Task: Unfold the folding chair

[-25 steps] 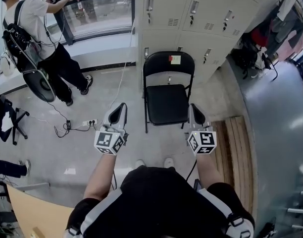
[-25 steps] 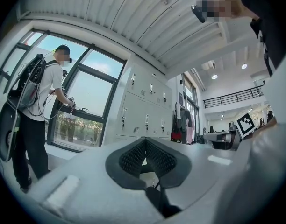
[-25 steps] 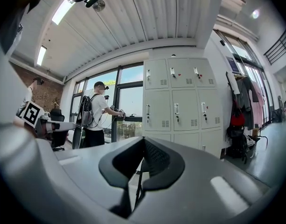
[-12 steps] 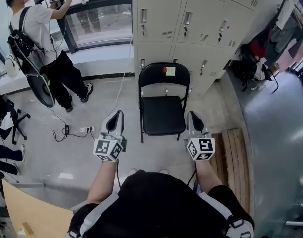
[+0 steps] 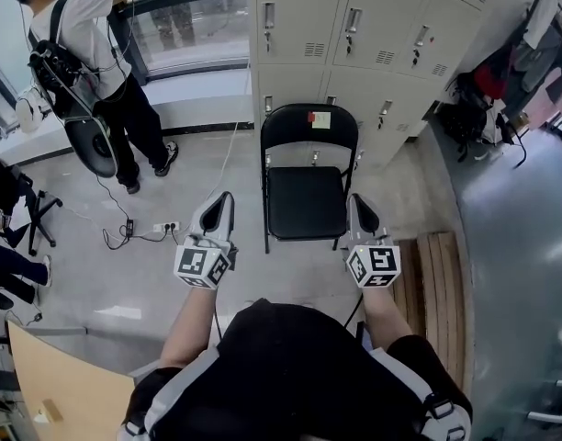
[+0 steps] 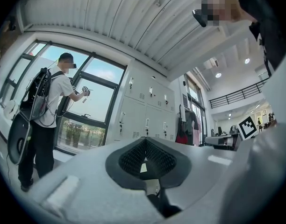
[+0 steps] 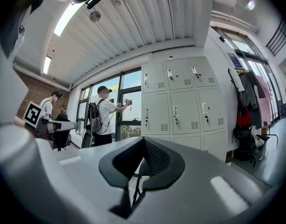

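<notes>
A black folding chair stands unfolded on the floor in front of grey lockers, with a small red and white label on its backrest. In the head view my left gripper is level with the seat's front left corner, a little apart from it. My right gripper is close beside the seat's front right corner. Both point at the chair with jaws shut and nothing between them. The left gripper view shows its closed pads. In the right gripper view a sliver of the chair shows past the closed pads.
Grey lockers back the chair. A person with a backpack stands at the window, far left. A power strip and cables lie left of the chair. Wooden slats lie at the right. A desk corner is near left.
The head view has swung slightly. Both grippers have drifted a little and stay shut on either side of the chair. The chair has not moved.
</notes>
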### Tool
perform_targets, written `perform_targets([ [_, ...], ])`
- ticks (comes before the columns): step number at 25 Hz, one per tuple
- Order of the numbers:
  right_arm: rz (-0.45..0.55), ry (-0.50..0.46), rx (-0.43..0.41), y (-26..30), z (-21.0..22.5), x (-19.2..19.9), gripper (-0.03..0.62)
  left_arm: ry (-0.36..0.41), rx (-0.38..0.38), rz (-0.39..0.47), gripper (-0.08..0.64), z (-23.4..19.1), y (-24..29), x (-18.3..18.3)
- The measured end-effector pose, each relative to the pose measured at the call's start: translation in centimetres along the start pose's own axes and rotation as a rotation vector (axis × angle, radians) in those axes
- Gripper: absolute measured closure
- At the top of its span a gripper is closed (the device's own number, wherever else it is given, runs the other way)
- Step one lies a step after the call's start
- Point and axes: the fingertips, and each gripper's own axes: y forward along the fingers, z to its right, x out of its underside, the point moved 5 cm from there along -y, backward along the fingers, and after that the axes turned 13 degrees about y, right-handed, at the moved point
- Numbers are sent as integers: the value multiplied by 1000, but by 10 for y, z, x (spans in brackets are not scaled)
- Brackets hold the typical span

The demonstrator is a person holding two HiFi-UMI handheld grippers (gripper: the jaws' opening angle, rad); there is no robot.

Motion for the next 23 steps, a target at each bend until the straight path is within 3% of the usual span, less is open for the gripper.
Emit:
perform_targets([
  [23, -17, -15, 31, -2, 7, 3, 588, 2, 43, 2, 558, 8, 23, 3],
])
